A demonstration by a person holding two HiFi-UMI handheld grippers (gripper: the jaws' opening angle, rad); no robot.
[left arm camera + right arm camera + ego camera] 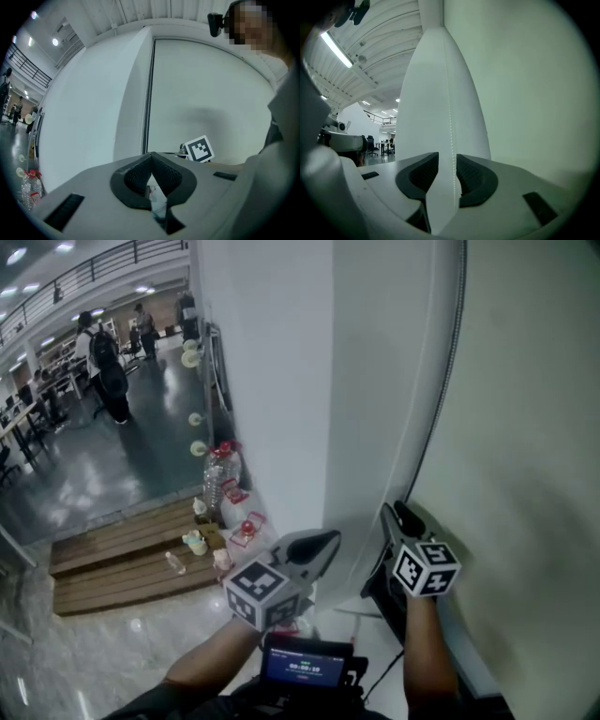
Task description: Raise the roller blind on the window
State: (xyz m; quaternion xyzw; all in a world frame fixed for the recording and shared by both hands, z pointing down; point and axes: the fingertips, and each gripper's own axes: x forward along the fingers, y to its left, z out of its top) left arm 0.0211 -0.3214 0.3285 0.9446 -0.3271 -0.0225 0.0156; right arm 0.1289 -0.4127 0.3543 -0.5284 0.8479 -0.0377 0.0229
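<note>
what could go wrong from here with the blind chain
1. The right claw stands open around the bead chain, pads not pressing. Pulling before it shuts would likely slip off the beads.
2. The left claw is shut and off the chain, so there may be no backup grip.
3. Only one strand shows here. Pulling the wrong one would lower the roller blind.

White pillar (272, 381) dead centre, and everything reads off it. Right of the pillar hangs the pale roller blind (525, 427), with a dark strip (448, 371) running down the edge nearer the pillar. The right gripper (400, 517) sits just beside that strip's lower end. In front of the pillar's base is the left gripper (326, 544), jaws closed to a point. Left of the pillar, water bottles (221, 474) stand at its foot, with a wooden platform (122, 559) beside them (people (105, 362) stand far off on the shiny floor (94, 465)).
</note>
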